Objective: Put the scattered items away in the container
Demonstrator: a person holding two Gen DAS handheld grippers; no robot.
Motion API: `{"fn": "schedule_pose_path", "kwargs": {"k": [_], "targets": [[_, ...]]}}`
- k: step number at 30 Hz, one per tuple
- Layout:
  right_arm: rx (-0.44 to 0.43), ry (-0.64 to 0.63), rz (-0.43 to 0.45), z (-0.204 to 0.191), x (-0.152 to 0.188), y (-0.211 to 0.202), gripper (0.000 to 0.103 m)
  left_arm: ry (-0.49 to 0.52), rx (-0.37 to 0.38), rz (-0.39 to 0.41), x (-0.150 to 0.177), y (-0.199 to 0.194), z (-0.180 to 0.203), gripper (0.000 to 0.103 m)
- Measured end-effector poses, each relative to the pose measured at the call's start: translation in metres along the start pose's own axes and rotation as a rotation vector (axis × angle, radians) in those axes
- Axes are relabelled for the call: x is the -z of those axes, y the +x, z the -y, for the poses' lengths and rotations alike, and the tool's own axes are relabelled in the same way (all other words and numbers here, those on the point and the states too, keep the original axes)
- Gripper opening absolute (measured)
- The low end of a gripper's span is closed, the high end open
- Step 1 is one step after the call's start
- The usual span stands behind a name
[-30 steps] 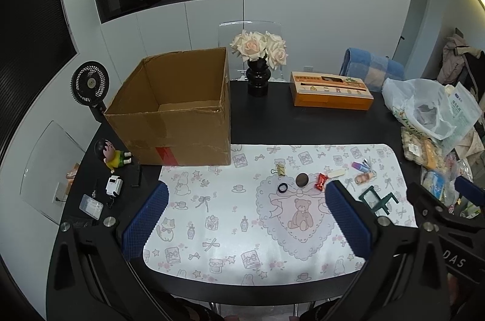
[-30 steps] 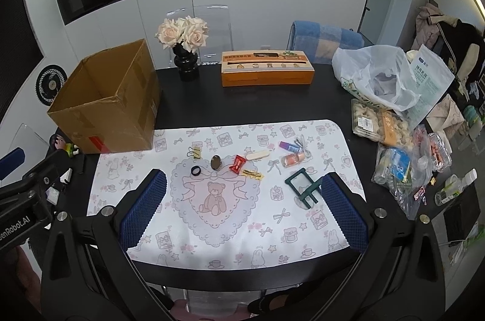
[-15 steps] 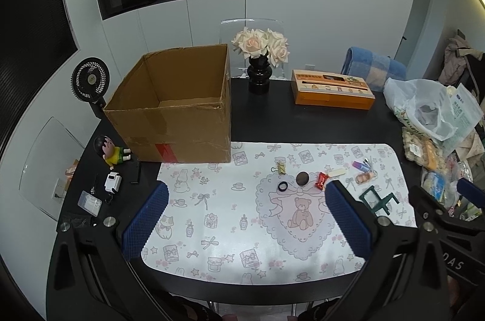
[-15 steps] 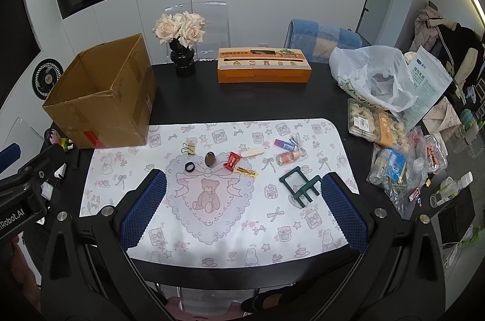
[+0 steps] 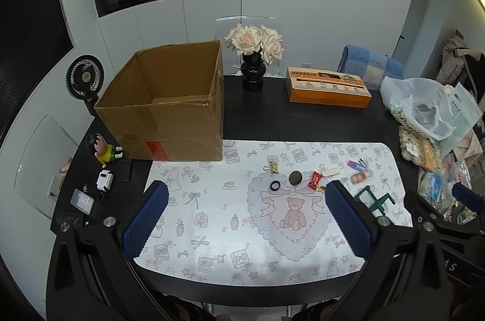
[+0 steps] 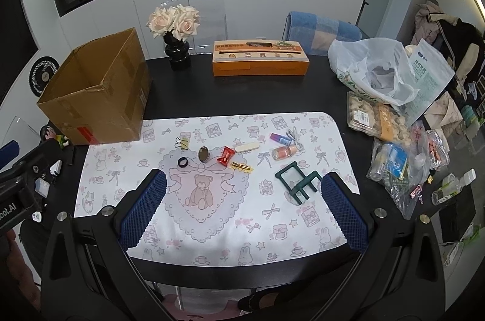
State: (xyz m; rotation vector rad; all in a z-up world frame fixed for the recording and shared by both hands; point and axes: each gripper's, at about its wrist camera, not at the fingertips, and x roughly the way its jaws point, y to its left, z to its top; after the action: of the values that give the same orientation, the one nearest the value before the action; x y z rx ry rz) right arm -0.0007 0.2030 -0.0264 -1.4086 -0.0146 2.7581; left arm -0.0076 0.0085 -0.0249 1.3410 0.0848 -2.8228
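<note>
ahead-left of your left gripper (image 5: 247, 193), spread wide and empty like your right gripper (image 6: 242, 183): brown cardboard box (image 5: 169, 105), open-topped, red tape.

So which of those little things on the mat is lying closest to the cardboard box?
The gold binder clip. It lies at the left end of the scattered row, nearest the cardboard box; the black ring and the rest lie farther right.

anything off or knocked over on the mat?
Yes: the small green chair lies tipped on its side near the mat's right edge. The cardboard box looks creased and taped but stands upright. Nothing spilled.
</note>
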Motion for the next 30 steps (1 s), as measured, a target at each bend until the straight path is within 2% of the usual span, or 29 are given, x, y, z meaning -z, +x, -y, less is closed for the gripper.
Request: {"fn": "schedule_pose_path", "kwargs": {"k": [9, 19, 30], "targets": [[0.004, 0.025, -0.038, 0.026, 0.008, 0.028, 0.103, 0.022, 0.027, -0.032, 0.009, 0.029, 0.019, 0.103], [0.01, 0.019, -0.034, 0.034, 0.01, 0.031, 0.103, 0.019, 0.024, -0.044, 0.009, 0.038, 0.02, 0.103], [-0.032, 0.041, -0.081, 0.065, 0.021, 0.074, 0.103, 0.025, 0.046, -0.086, 0.022, 0.077, 0.034, 0.103]]}}
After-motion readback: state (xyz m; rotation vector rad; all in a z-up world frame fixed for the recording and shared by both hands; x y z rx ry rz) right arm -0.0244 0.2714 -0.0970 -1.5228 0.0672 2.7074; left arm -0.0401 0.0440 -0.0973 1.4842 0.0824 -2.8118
